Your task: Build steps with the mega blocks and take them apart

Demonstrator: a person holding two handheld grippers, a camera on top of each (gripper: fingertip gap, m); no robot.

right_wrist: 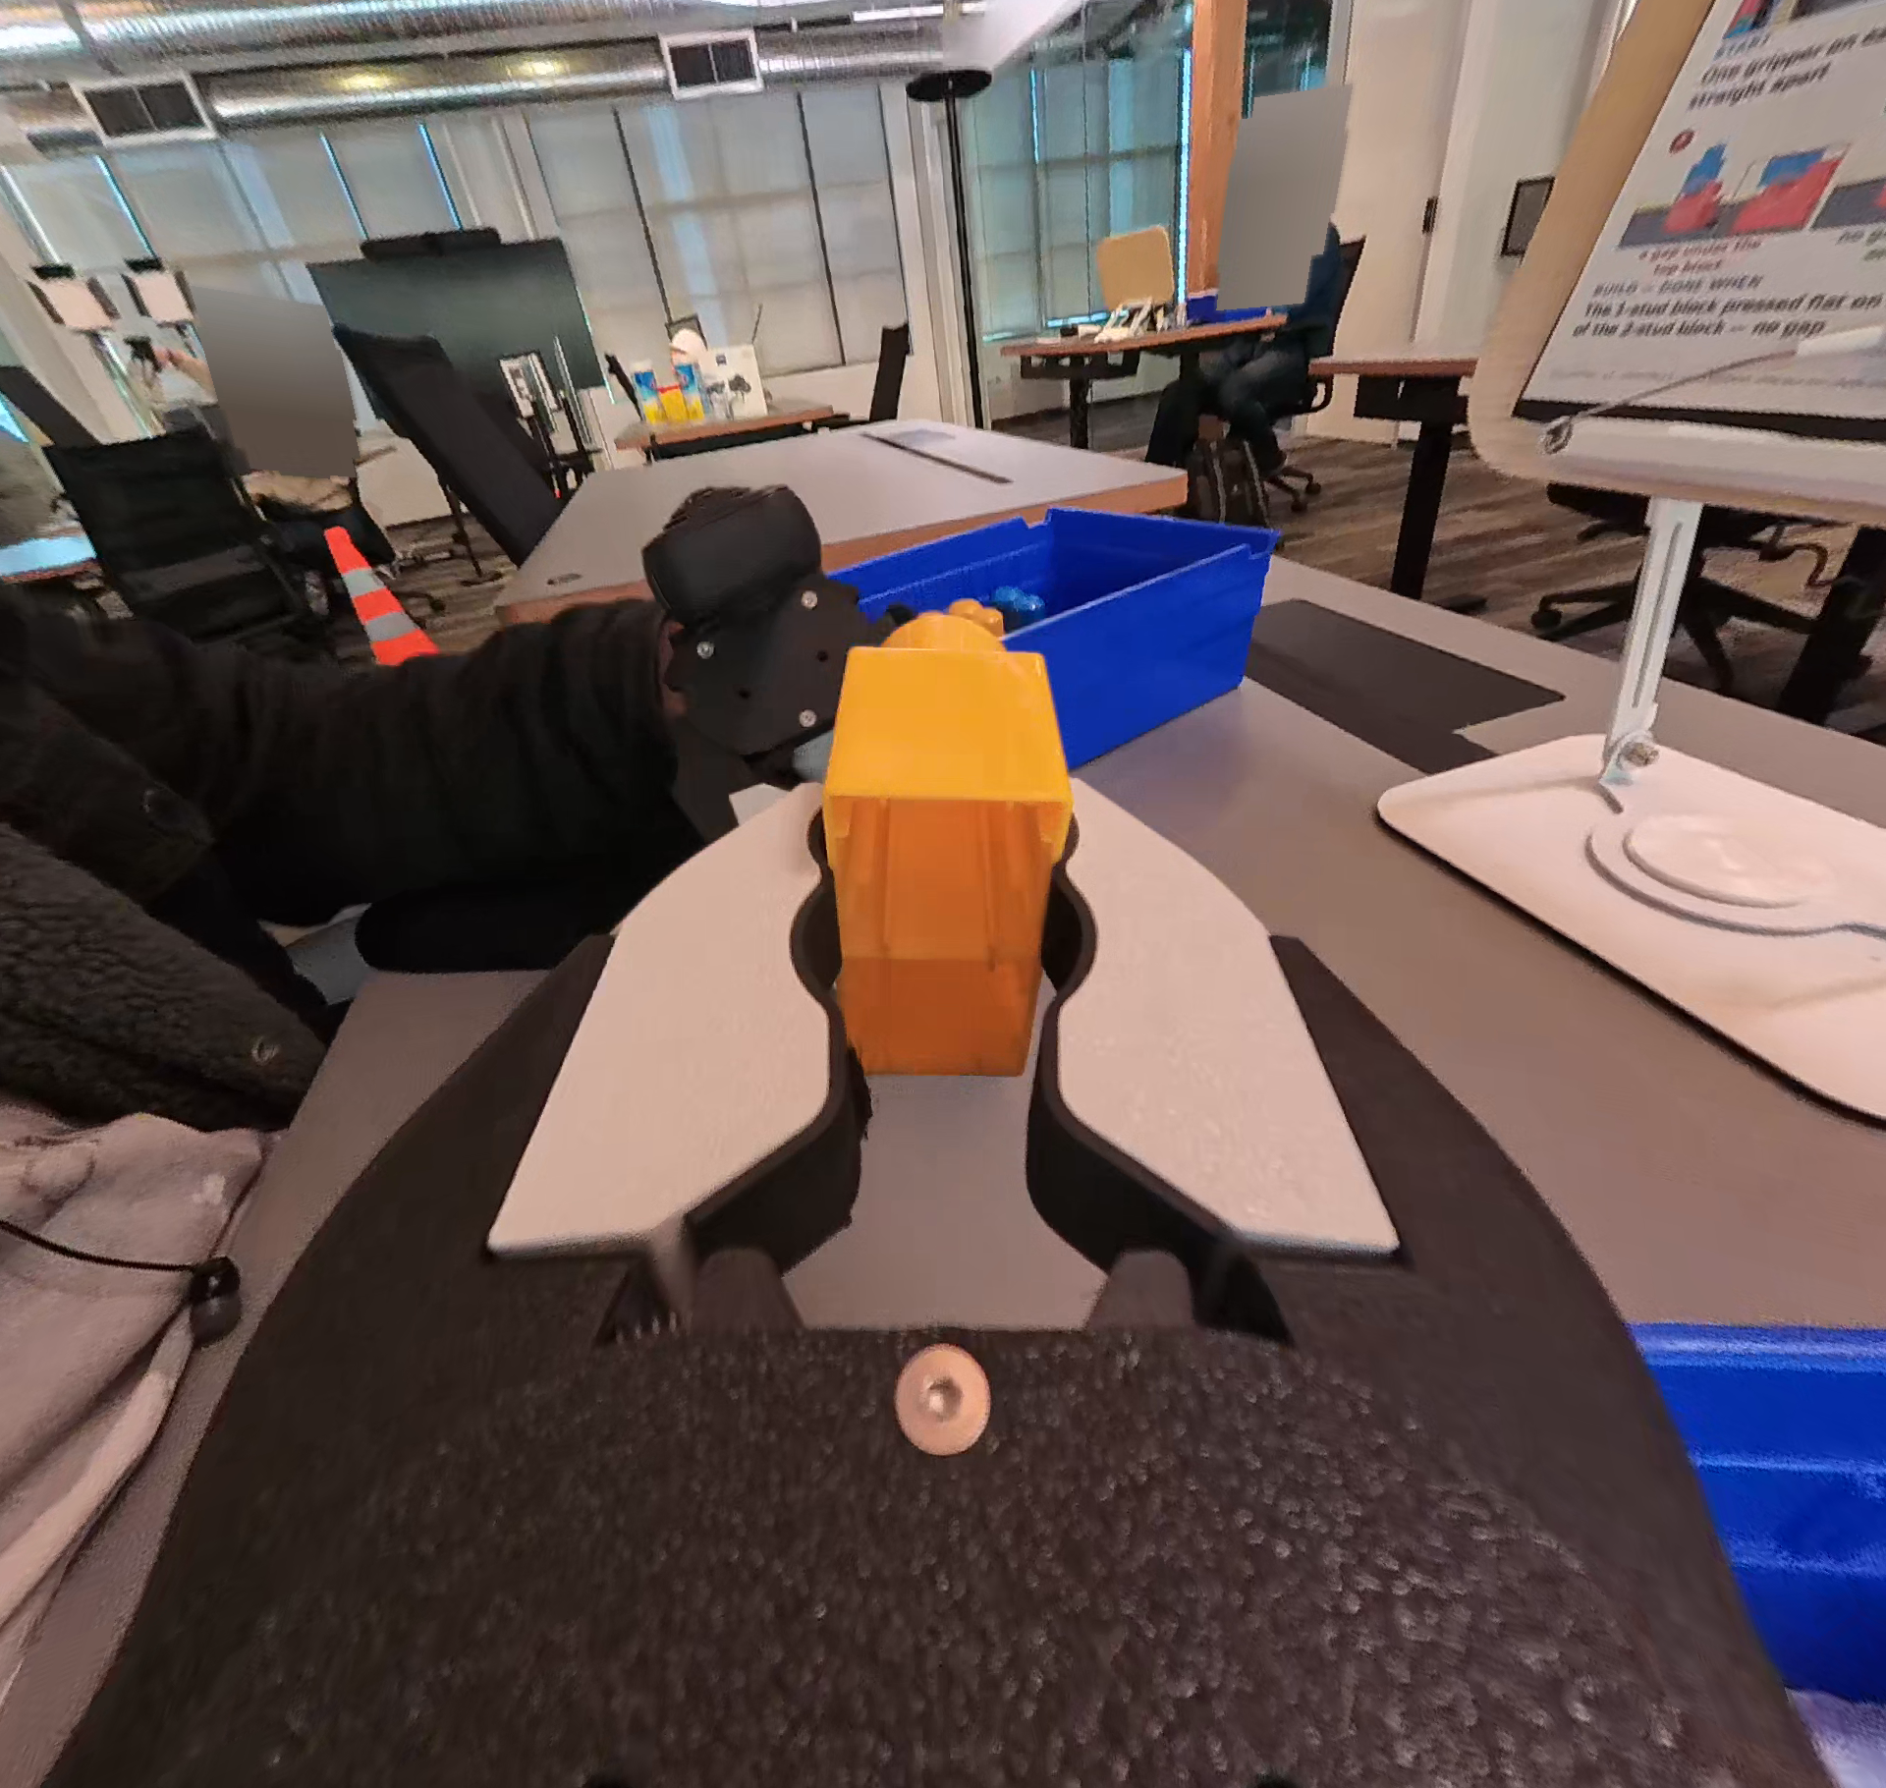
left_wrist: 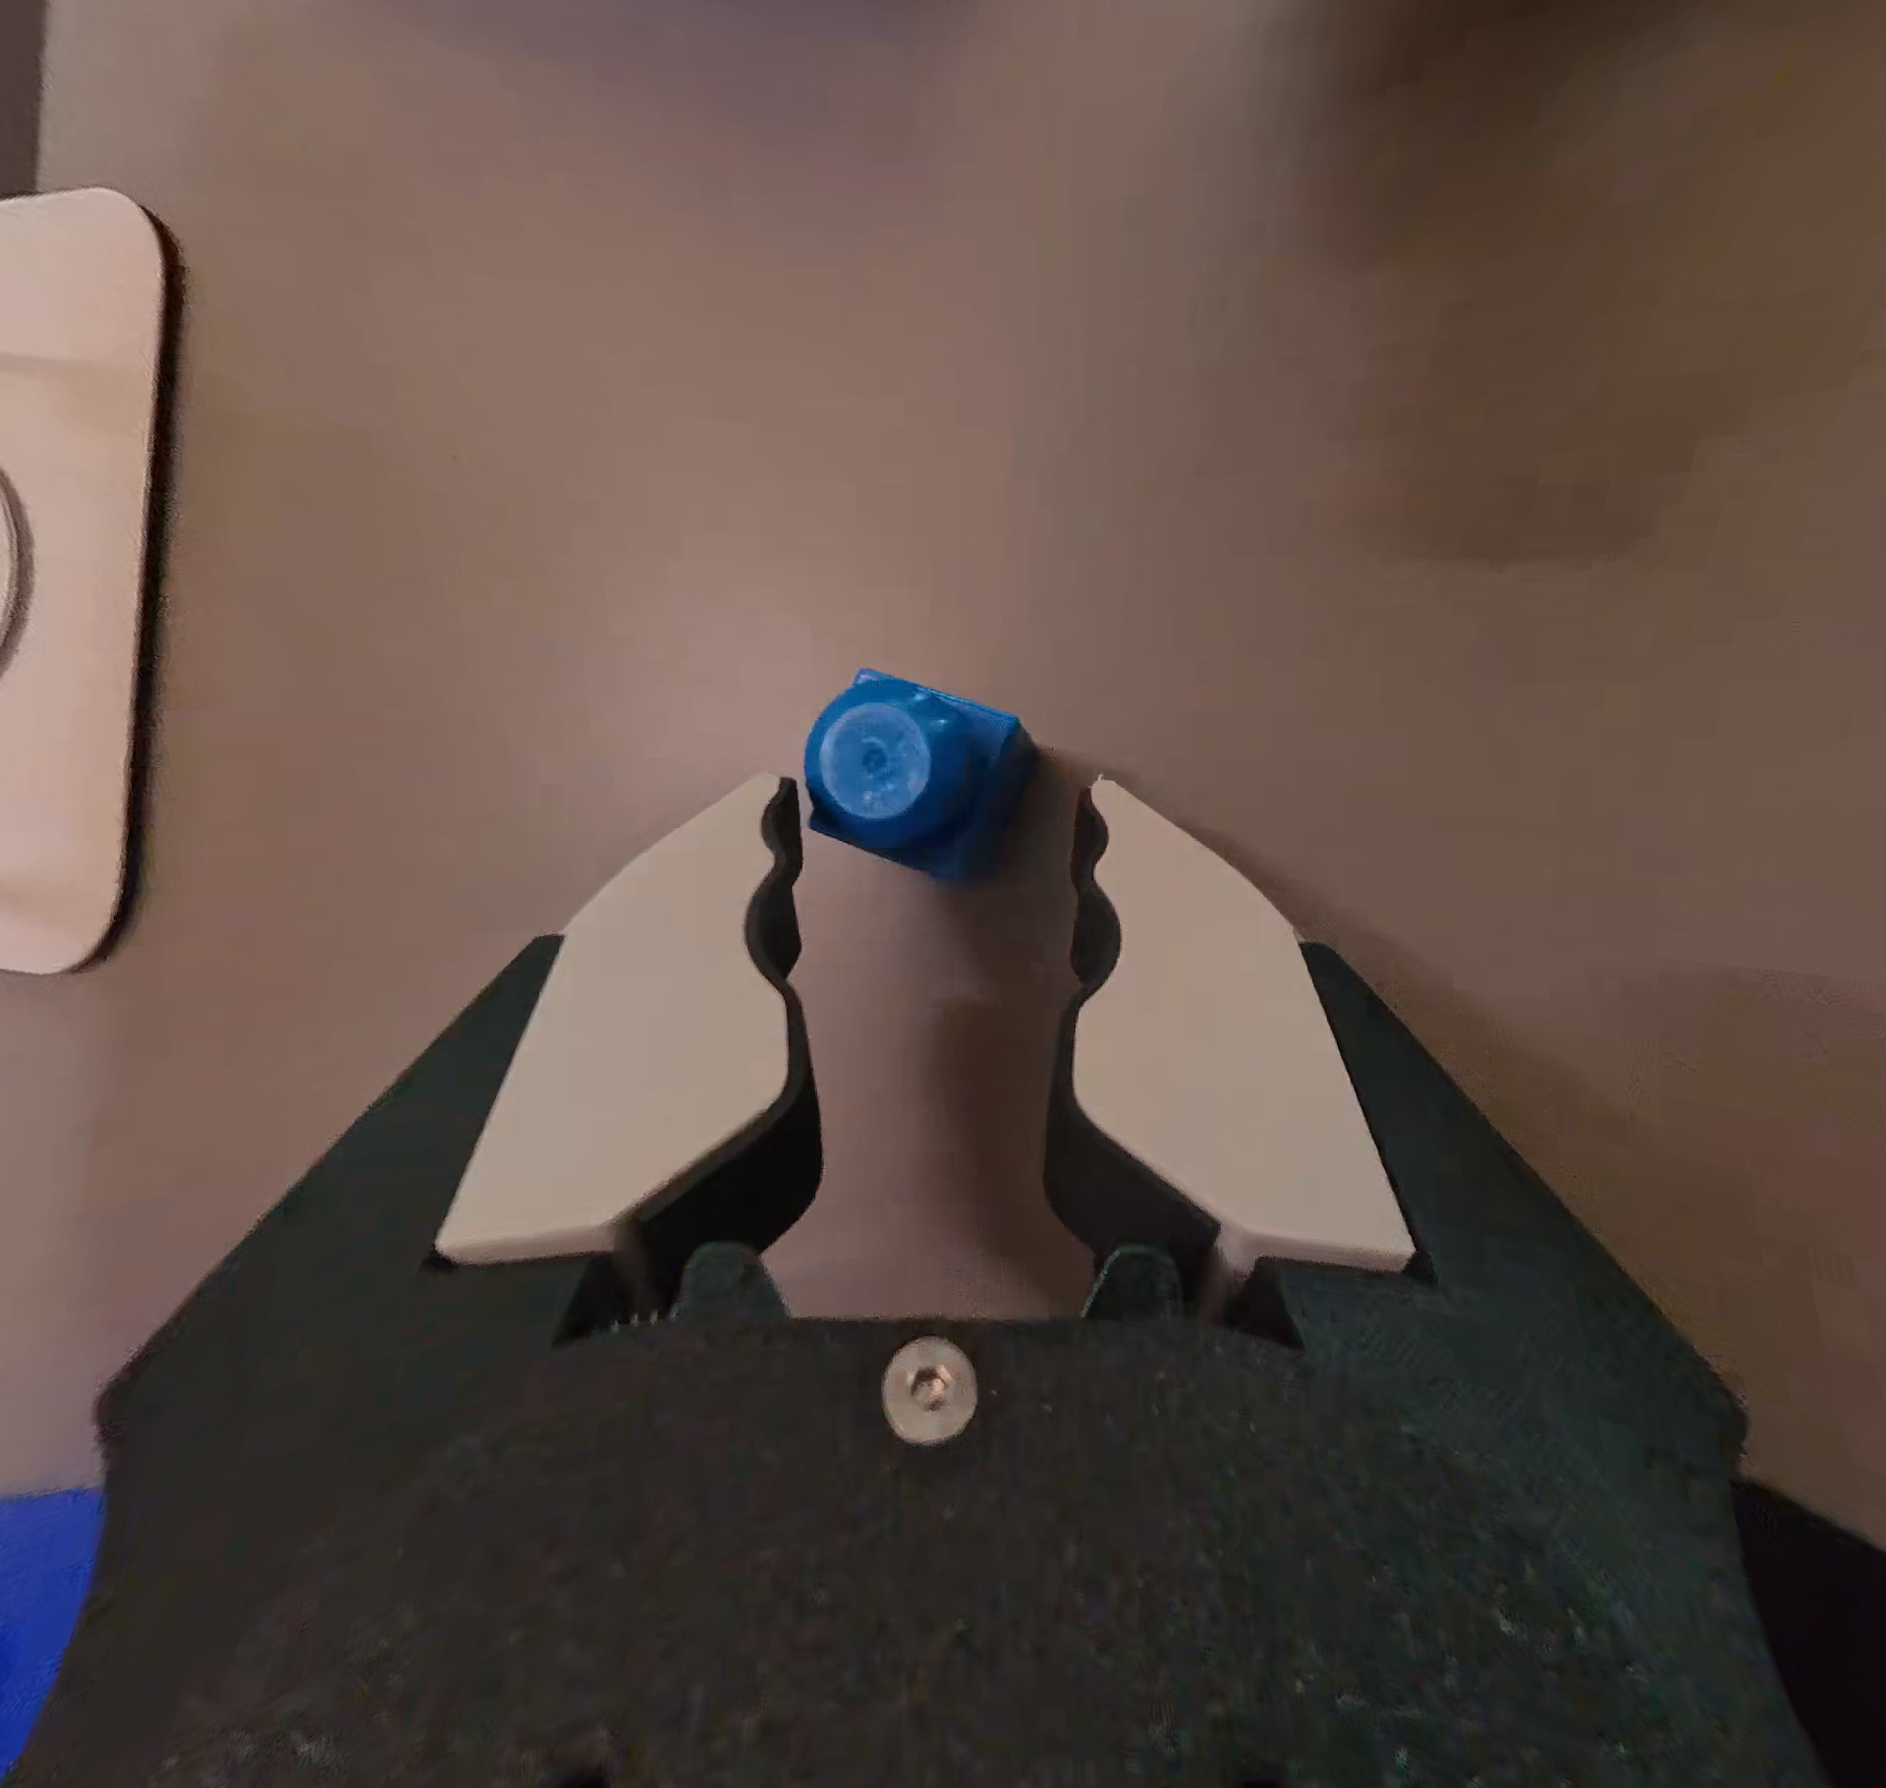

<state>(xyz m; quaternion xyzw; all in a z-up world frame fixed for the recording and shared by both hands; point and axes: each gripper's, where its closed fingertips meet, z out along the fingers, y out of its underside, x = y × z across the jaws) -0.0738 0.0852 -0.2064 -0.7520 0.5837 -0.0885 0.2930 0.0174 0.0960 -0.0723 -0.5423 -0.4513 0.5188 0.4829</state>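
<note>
Hiding most of the left gripper, the yellow block sits clamped in the right gripper. Pointing down, the left gripper's fingers spread around a small blue block on the table.

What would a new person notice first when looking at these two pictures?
First, the orange block clamped between the fingers of the right hand-held gripper, hollow underside toward the camera, above the grey table. Next, the small blue block lying on the table just ahead of the open left hand-held gripper, untouched. Behind them sits a blue bin.
</note>
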